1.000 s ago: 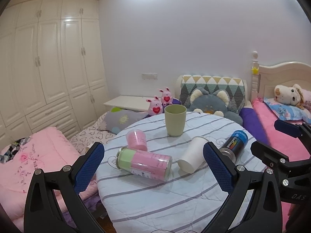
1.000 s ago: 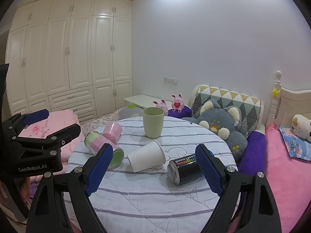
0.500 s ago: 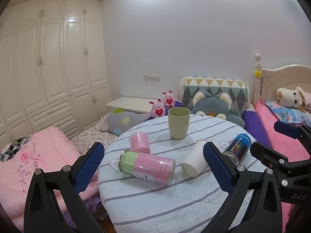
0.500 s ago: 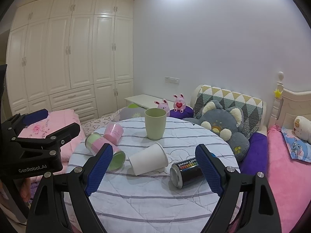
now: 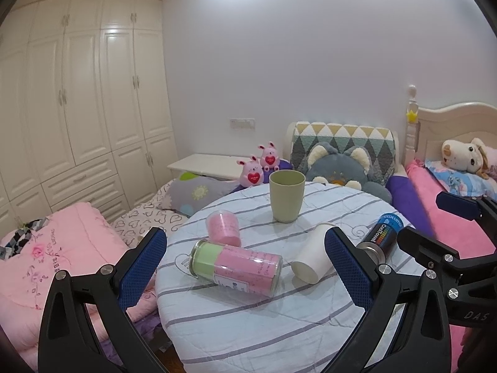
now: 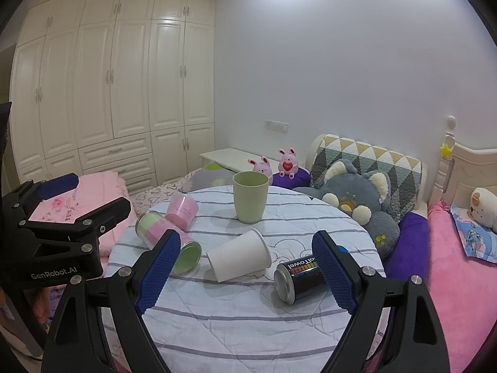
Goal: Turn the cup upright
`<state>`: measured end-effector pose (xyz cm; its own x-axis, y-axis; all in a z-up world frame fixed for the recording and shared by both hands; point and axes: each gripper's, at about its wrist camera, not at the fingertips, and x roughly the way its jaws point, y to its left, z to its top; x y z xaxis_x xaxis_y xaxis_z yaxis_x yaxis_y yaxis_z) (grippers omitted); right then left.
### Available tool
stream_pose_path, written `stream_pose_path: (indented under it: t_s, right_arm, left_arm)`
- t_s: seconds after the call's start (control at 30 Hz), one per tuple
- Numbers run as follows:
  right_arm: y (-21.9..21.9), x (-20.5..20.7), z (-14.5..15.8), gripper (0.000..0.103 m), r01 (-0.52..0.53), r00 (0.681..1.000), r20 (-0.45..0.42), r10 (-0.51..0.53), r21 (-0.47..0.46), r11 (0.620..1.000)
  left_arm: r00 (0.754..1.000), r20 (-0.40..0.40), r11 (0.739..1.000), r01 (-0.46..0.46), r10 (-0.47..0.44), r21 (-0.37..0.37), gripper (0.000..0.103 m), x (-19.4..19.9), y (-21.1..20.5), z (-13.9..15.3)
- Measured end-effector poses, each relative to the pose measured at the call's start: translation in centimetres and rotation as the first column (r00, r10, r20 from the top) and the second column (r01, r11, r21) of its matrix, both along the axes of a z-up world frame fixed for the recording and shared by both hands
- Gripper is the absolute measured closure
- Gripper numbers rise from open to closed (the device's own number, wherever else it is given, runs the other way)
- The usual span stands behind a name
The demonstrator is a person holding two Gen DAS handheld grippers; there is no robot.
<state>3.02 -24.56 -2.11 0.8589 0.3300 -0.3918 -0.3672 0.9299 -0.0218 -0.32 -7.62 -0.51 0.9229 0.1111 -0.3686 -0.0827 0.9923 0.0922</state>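
Both views have drawn back slightly from the white cup, which lies sideways beside the black can, untouched, while the left hand-held gripper and the right hand-held gripper stay spread and empty.

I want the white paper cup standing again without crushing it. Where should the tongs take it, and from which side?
Grip the white paper cup across its side wall near the middle, coming down from above. It lies on its side on the table, rim toward the black can, so the round wall faces up. The open right tongs look closest.
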Motion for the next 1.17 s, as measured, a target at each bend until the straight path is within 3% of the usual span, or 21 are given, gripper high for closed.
stream_pose_path:
  t_s: [1.17]
  right_arm:
    - [1.1, 2.6, -0.9, 0.015, -0.024, 0.998, -0.051, 0.023, -0.028, 0.999]
  left_arm:
    - [0.999, -0.051, 1.000, -0.001, 0.000, -0.015, 0.000, 2.8, 1.3, -0.5]
